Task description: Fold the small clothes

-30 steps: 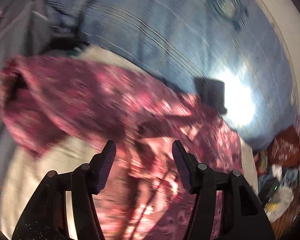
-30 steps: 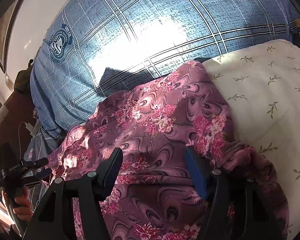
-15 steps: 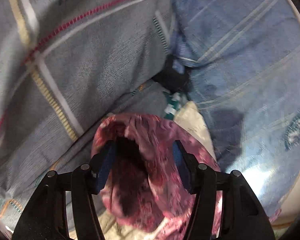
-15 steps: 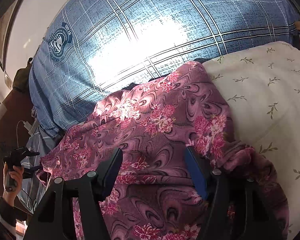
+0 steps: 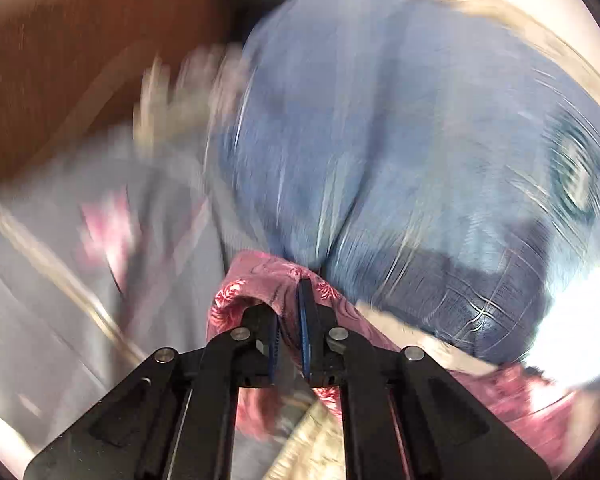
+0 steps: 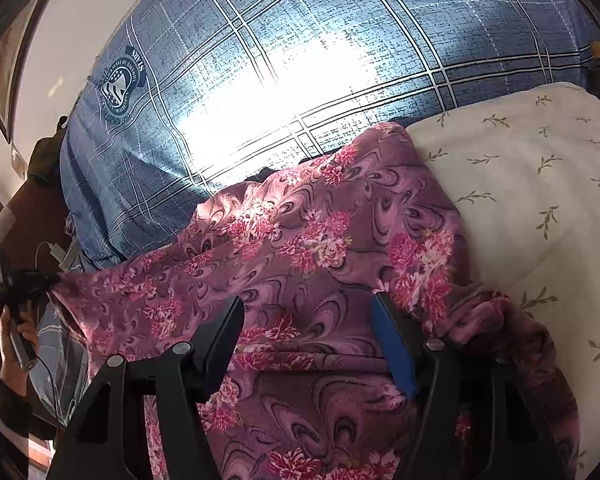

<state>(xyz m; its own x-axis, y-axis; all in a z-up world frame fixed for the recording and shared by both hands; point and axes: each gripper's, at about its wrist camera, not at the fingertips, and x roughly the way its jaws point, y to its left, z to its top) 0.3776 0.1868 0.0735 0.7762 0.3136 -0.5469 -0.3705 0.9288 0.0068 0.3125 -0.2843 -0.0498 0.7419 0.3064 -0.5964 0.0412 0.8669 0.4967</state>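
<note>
The left gripper (image 5: 290, 328) is clamped on one corner of the floral garment (image 6: 308, 248) — stretched leftward across the bed from the right gripper (image 6: 306, 332), whose fingers straddle it unclenched.

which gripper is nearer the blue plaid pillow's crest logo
Left. The left gripper sits close to the crest logo, while the right gripper is farther back over the floral garment.

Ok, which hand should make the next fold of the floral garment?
Left, probably. The left gripper is already shut on a corner of the floral garment, so it can carry that over. The right gripper stands open over the cloth, gripping nothing.
</note>
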